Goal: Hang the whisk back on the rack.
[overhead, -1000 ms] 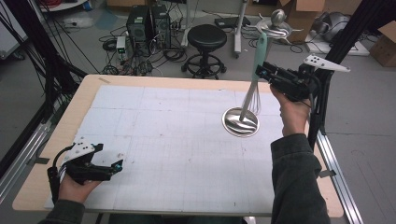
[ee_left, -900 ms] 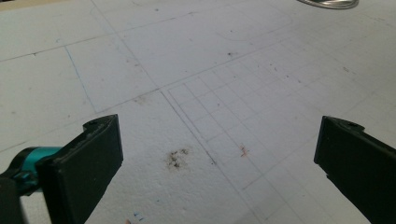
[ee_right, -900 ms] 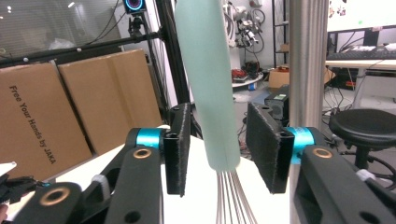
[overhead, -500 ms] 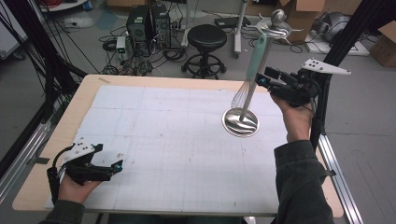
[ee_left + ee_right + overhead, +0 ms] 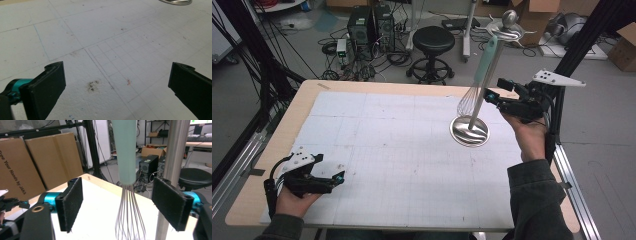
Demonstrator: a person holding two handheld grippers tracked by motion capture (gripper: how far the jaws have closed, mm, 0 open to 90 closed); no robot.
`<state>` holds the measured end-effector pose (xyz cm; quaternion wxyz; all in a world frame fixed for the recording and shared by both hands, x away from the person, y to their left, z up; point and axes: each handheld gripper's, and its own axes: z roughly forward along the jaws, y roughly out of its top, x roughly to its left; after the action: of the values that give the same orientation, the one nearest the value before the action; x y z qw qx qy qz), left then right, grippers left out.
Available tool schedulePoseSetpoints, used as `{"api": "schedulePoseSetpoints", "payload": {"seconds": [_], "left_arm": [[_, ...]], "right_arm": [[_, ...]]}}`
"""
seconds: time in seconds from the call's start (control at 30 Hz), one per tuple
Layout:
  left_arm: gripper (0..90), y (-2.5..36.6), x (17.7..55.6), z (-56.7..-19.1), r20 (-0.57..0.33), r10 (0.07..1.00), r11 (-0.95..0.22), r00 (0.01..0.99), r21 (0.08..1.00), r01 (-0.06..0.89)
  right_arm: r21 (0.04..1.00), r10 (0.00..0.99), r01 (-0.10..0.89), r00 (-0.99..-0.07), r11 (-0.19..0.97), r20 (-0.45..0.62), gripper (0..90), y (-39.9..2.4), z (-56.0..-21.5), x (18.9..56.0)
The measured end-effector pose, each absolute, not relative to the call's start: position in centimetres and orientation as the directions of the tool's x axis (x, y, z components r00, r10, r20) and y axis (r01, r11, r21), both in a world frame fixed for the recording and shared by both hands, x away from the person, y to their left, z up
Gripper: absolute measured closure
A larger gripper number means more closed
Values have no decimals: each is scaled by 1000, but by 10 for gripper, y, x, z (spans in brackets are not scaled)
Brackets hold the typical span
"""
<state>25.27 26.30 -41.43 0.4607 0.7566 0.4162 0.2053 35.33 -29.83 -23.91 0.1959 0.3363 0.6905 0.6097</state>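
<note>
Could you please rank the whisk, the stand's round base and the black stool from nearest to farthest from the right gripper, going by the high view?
1. The whisk, hanging just left of the right gripper, whose jaws have just been opening.
2. The stand's round base, on the table below and to the left.
3. The black stool, on the floor beyond the table's far edge.

Evenly and fairly brightly lit from overhead, with only faint, soft shadows on the white gridded foam table cover (image 5: 387, 145). Mild glare on the round polished steel base plate (image 5: 469, 131) and on the shiny metal upright pole (image 5: 175, 157). Soft, low-resolution high view. Blurred close-up of the pale mint plastic whisk handle (image 5: 126, 150); sharper background cartons. Slightly darker toward the floor beyond.
</note>
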Motion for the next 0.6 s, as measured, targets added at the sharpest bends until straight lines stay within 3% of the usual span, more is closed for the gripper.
{"api": "schedulePoseSetpoints", "payload": {"seconds": [0.6], "left_arm": [[17,258,255,-415,-75,802,-244,593,865,439]], "right_arm": [[963,703,265,-694,45,158,168,-294,-270,338]]}}
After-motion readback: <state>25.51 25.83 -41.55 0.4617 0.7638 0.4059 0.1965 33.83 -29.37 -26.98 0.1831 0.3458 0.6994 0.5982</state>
